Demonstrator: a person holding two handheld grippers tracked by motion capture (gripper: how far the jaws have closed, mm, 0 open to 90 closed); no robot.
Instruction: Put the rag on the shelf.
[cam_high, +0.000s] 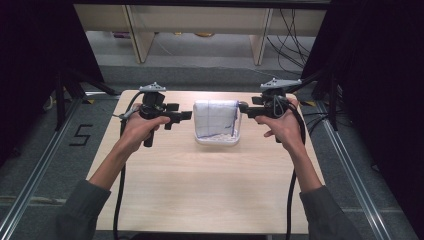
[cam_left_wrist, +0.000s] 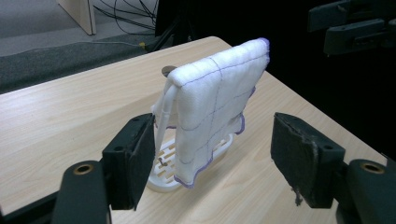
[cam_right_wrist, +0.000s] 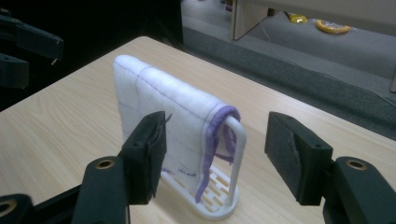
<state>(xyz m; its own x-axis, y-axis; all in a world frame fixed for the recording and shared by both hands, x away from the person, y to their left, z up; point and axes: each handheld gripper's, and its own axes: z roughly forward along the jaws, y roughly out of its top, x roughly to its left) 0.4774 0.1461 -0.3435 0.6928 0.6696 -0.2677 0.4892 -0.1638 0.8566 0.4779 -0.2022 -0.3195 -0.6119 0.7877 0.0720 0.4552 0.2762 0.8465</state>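
A white cloth (cam_high: 215, 119) with purple grid lines and a purple hem hangs folded over a white wire rack (cam_high: 218, 142) at the middle back of the wooden table (cam_high: 200, 190). My left gripper (cam_high: 187, 116) is held level just left of the rack, open, pointing at the cloth (cam_left_wrist: 217, 102), and its jaws (cam_left_wrist: 215, 140) hold nothing. My right gripper (cam_high: 243, 107) faces it from the rack's right side, also open and apart from the cloth (cam_right_wrist: 159, 102). Its jaws (cam_right_wrist: 218, 140) frame the rack's upright bar (cam_right_wrist: 240, 154) without touching it.
Black curtains stand on both sides of the table. Wooden shelf legs (cam_high: 141, 37) and loose cables (cam_high: 292, 35) are on the floor behind it. Metal rails run along the floor on each side, with a "5" mark (cam_high: 80, 135) at the left.
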